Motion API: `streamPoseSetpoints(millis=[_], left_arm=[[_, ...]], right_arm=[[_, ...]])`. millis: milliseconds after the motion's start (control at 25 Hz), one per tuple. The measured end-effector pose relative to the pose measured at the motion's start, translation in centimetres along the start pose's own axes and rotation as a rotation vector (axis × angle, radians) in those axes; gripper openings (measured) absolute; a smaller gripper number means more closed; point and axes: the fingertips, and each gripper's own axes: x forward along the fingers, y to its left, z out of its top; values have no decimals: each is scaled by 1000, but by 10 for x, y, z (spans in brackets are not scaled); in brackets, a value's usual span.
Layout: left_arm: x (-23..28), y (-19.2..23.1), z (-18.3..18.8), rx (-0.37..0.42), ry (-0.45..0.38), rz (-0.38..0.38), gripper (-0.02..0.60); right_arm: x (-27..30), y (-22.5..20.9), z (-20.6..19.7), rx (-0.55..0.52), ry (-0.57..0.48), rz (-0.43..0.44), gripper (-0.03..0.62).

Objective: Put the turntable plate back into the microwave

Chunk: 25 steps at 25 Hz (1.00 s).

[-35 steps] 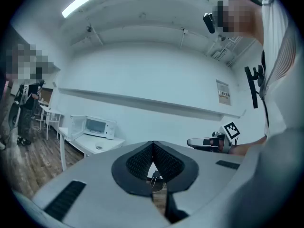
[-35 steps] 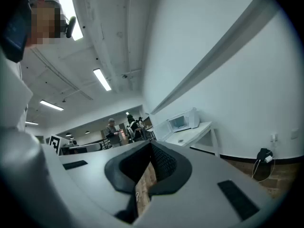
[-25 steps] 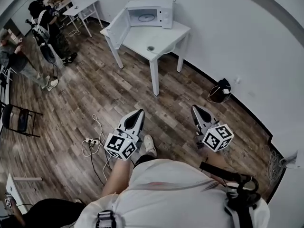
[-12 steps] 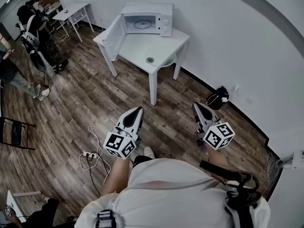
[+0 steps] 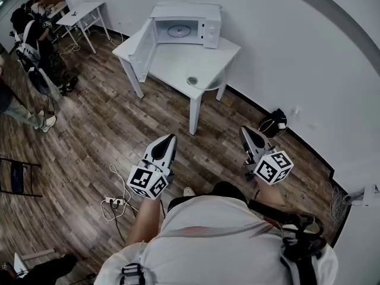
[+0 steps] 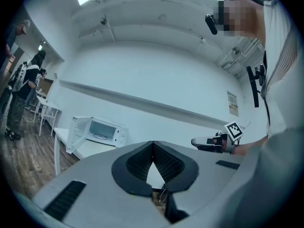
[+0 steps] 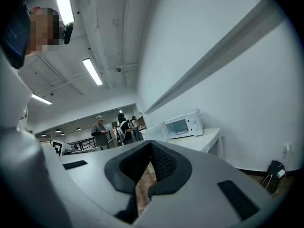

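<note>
Both tongs are being held level with jaws pressed together: the left gripper [image 6: 153, 144] and the right gripper [image 7: 151, 145] are pinching nothing and touching nothing. Well ahead, the microwave [image 5: 184, 22] is being supported by the white table [image 5: 172, 55], its door [image 5: 141, 49] swung open. The turntable plate [image 5: 192, 81] is being shown only by the head view, lying on the table near its front corner, outside the microwave. Ceiling lights [image 7: 92, 71] are being shown only by the gripper views.
</note>
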Motion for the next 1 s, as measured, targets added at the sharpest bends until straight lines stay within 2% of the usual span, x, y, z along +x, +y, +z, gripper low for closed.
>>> streamPoseSetpoints(millis=[240,520,720,1000], left_arm=[[16,25,-5,-11,25,2,11],[49,61,-4,1,36,50,11],[104,79,0,17,42,50,11],[208,100,7,18,48,60,11]], right_arm=[[34,-18,-5,53,-6,-4,4],[88,-43,-13,88,17,51,3],[126,-85,2,96,18,65,3],[171,-176,34,121,24,62,3]])
